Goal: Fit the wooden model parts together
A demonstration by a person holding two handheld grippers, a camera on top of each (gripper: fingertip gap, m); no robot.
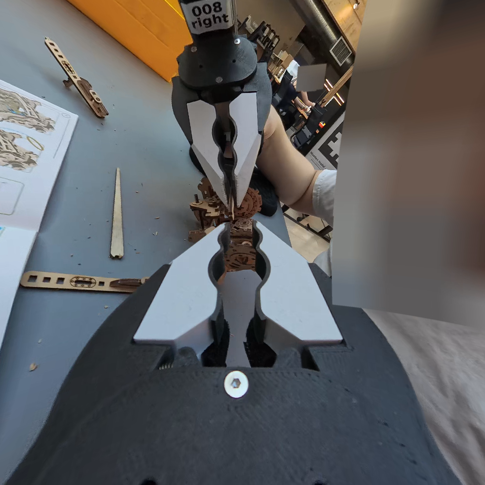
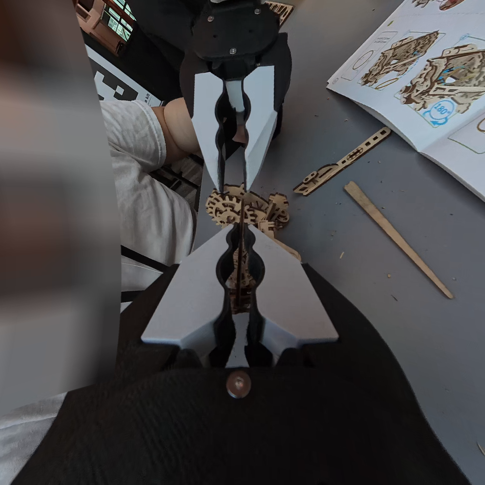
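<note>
The wooden gear model (image 1: 240,252) sits between the fingers of my left gripper (image 1: 241,224), which is shut on it just above the grey table. In the right wrist view the model (image 2: 225,210) shows its pale gears under the left gripper (image 2: 233,188), which reaches in from the top. My right gripper (image 2: 241,228) is shut on a thin flat wooden part (image 2: 241,217), seen edge-on, whose far end touches the model. In the left wrist view the right gripper (image 1: 231,204) points down at the model with the thin part (image 1: 231,212) at its tips.
An open instruction booklet (image 1: 26,147) (image 2: 420,78) lies on the table. A tapered wooden stick (image 1: 116,215) (image 2: 393,236) and slotted wooden strips (image 1: 78,282) (image 1: 76,78) (image 2: 341,162) lie loose. A yellow box (image 1: 136,26) stands behind. A person's arm (image 1: 283,170) is near the table edge. From either gripper's tips it is about 10 cm to the tapered wooden stick (image 1: 116,215). Seen from the right wrist view (image 2: 378,215) as well.
</note>
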